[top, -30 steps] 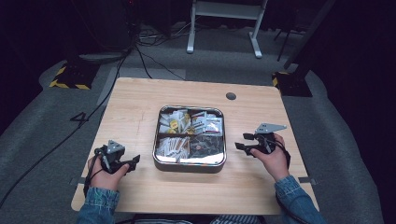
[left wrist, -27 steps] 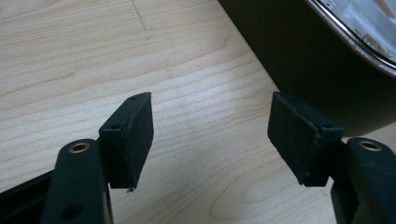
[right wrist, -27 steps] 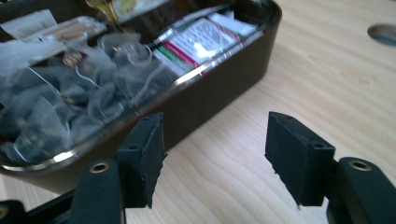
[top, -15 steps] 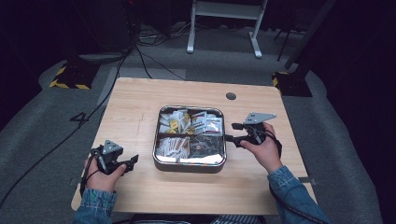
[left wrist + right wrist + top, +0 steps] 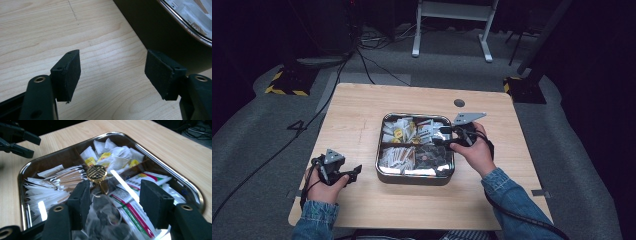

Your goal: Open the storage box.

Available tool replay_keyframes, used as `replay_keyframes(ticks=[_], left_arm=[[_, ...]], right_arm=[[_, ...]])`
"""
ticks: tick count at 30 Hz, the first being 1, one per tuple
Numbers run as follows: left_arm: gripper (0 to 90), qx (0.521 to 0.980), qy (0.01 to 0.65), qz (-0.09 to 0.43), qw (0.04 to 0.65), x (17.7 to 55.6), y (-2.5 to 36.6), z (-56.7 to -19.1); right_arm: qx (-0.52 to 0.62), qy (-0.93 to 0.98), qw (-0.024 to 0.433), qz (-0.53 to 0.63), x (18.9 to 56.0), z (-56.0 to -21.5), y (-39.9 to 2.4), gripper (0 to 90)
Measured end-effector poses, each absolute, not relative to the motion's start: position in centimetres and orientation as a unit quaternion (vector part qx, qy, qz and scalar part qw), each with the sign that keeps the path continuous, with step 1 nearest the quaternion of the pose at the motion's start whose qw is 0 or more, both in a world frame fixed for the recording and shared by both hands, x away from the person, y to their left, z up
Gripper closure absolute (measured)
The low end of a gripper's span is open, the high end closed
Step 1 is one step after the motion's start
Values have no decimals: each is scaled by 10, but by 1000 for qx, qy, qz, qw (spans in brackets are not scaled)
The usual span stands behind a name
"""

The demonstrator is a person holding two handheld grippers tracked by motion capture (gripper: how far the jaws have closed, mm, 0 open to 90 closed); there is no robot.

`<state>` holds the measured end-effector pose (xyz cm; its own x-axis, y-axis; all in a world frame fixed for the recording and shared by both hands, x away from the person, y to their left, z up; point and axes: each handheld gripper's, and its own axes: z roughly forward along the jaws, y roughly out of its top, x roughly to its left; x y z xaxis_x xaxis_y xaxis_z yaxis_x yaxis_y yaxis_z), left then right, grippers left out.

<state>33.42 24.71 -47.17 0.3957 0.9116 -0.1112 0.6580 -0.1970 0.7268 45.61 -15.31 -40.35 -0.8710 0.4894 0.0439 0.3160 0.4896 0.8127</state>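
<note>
Square metal tray [image 5: 383, 165], shiny rim, dark walls, sits flat at table centre, split into four compartments. 10 o'clock compartment: white sachets with yellow labels [image 5: 398, 131]. 2 o'clock: white packets with red-green print [image 5: 428, 128]. 8 o'clock: thin white-brown stick sachets [image 5: 396, 156]. 4 o'clock: clear bags with dark contents [image 5: 428, 157]. Gold round knob [image 5: 96, 173] stands upright at the divider crossing.

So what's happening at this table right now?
A person sits at a wooden table with a tool in each hand. The right tool reaches over a metal tray of tea bags and packets; its jaws have just been closing but are apart, above a clear lid with a gold knob, gripping nothing yet. The left tool rests open on the table beside the tray, empty.
</note>
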Motion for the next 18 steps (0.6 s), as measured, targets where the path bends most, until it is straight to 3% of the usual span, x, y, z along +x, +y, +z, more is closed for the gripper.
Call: replay_keyframes(ticks=[18], left_arm=[[296,768,508,162,356,337,243,-477]], right_arm=[[231,889,70,389,472,-434,-87,467]])
